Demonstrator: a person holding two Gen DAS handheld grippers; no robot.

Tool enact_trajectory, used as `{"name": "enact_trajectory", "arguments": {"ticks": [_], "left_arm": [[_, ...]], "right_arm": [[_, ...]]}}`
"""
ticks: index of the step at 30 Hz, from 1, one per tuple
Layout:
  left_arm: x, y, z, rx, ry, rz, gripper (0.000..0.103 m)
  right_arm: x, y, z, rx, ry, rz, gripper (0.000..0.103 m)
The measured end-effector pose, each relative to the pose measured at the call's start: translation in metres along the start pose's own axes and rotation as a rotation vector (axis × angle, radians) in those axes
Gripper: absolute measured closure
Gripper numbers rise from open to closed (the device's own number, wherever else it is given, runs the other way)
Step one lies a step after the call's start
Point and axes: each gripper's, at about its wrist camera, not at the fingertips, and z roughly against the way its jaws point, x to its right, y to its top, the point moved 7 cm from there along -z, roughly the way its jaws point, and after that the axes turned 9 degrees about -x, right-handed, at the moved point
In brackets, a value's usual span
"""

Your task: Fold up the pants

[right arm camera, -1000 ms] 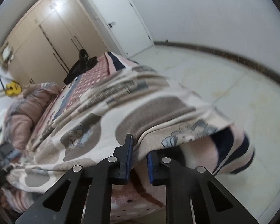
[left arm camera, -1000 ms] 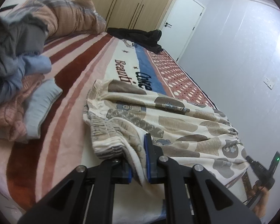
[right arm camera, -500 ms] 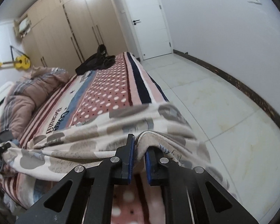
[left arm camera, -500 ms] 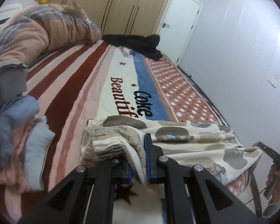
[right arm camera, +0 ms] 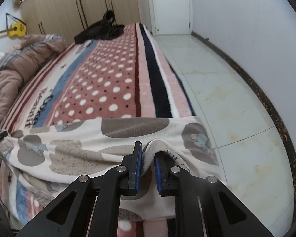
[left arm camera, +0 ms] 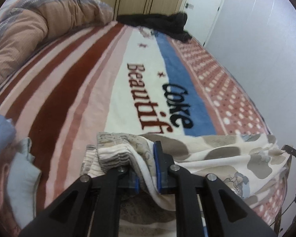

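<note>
i've got the pants [left arm camera: 223,158] pinched at both ends. my left gripper [left arm camera: 147,169] has the gathered waistband end between its blue pads, and the jaws are easing open a touch, tho the cloth is visibly wedged there. my right gripper [right arm camera: 148,167] is nipped onto a hump of the leg end, jaws opening slightly too, fabric between them & draped over the right pad.

where it is: the pants run across the near end of the bed [right arm camera: 112,90], stretched between my two grippers, lifted at the pinch points, the rest sagging onto the blanket [left arm camera: 73,90]. in the right view the leg end hangs at the bed edge next to the floor [right arm camera: 217,83].

progress, my read: early-mid. the garment looks doubled lengthwise already (2 layers at the waistband, i think), but i can't tell for sure. no crosswise fold is done, it's at full length. left: lay it flat, bring one end over the other, smooth, set aside.

writing: blanket reads "coke" in dark letters on the blue stripe and "beautif…" in red on the white stripe, rest hidden under the pants. small scribbly letters in the pants' print, too tiny to read. no brand label visible.

other stuff: rumpled quilt [left arm camera: 39,19] at left, dark clothes [right arm camera: 100,30] far end, yellow guitar [right arm camera: 15,29] by the wardrobe [right arm camera: 69,9].
</note>
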Motion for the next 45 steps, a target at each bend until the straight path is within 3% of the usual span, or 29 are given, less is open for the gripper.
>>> {"name": "enact_trajectory", "arguments": {"ticks": [2, 4, 5, 7, 8, 13, 17, 19, 22, 25, 31, 34, 36, 41, 43, 45], "left_arm": [[-0.001, -0.002, -0.011, -0.028, 0.005, -0.004, 0.074], [0.003, -0.006, -0.013, -0.036, -0.01, -0.021, 0.048], [0.006, -0.006, -0.01, -0.023, -0.021, -0.031, 0.043], [0.012, -0.006, -0.001, 0.009, -0.033, -0.051, 0.023], [0.015, -0.004, 0.003, 0.025, -0.035, -0.06, 0.021], [0.029, -0.001, 0.022, 0.061, -0.108, -0.095, 0.02], [0.032, 0.002, 0.03, 0.071, -0.09, -0.13, 0.02], [0.029, 0.002, 0.03, 0.073, -0.07, -0.139, 0.02], [0.024, 0.001, 0.028, 0.063, -0.081, -0.127, 0.02], [0.02, 0.0, 0.022, 0.047, -0.081, -0.118, 0.02], [0.036, -0.013, 0.024, 0.018, -0.159, -0.148, 0.02], [0.055, -0.026, 0.019, -0.017, -0.196, -0.191, 0.02], [0.064, -0.03, 0.014, -0.033, -0.196, -0.208, 0.02], [0.07, -0.032, 0.01, -0.035, -0.197, -0.216, 0.02], [0.068, -0.03, 0.013, -0.029, -0.204, -0.213, 0.02], [0.066, -0.026, 0.015, -0.016, -0.195, -0.216, 0.02]], "right_arm": [[0.0, -0.001, -0.009, -0.021, 0.031, -0.011, 0.078], [-0.004, -0.001, -0.012, -0.022, 0.082, -0.022, 0.071], [-0.008, -0.001, -0.011, -0.018, 0.1, -0.016, 0.067], [-0.02, 0.0, -0.007, -0.001, 0.14, 0.014, 0.063], [-0.026, 0.001, -0.006, 0.002, 0.157, 0.029, 0.062], [-0.061, 0.004, -0.004, -0.002, 0.196, 0.118, 0.062], [-0.087, 0.004, 0.0, 0.008, 0.229, 0.175, 0.062], [-0.104, -0.001, 0.004, 0.017, 0.216, 0.264, 0.062], [-0.126, -0.015, 0.004, -0.026, 0.227, 0.347, 0.058], [-0.134, -0.034, -0.002, -0.12, 0.318, 0.271, 0.058], [-0.137, -0.061, -0.009, -0.184, 0.446, 0.195, 0.052], [-0.141, -0.065, -0.012, -0.191, 0.5, 0.171, 0.051], [-0.142, -0.063, -0.015, -0.189, 0.527, 0.147, 0.045], [-0.148, -0.048, -0.031, -0.18, 0.589, 0.076, 0.045], [-0.149, -0.041, -0.037, -0.171, 0.583, 0.069, 0.05], [-0.152, -0.033, -0.045, -0.17, 0.584, 0.073, 0.076]]}}
